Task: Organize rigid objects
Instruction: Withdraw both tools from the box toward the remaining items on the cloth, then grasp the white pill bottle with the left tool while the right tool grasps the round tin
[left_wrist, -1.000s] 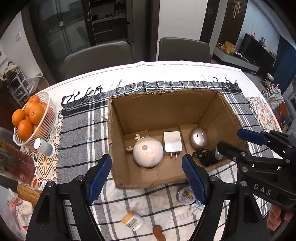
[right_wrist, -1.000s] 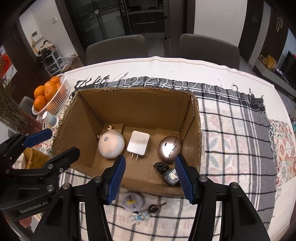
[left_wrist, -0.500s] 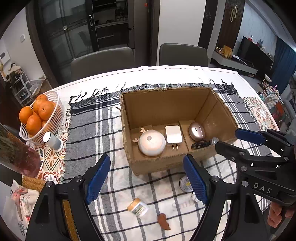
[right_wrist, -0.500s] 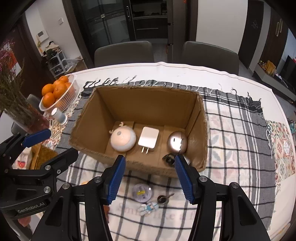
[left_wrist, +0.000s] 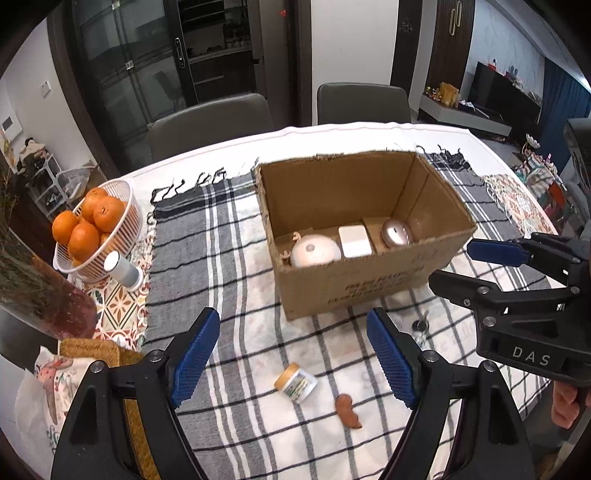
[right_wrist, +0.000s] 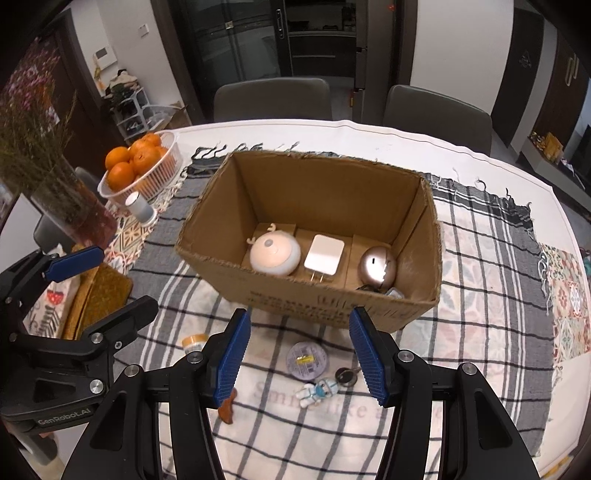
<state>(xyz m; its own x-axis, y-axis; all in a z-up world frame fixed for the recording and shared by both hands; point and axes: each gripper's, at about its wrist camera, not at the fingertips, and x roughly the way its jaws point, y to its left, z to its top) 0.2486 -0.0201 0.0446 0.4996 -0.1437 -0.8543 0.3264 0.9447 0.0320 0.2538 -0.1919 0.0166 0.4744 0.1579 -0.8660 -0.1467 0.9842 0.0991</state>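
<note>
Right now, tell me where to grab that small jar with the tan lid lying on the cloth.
Grip the small jar across its round body, just behind the tan lid. It lies on its side on the plaid cloth, so come straight down with the left hand-held gripper, which hangs open almost over it, one finger on each curved side. The ends would probably slip.

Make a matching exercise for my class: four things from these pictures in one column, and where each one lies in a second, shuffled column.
Things:
1. white charger
2. oranges
3. small jar
4. round tin

Places:
A. in the white basket
B. on the cloth, on its side, between the left tongs' fingers
C. inside the cardboard box
D. on the cloth just in front of the box

Pairs: 1-C, 2-A, 3-B, 4-D
</note>
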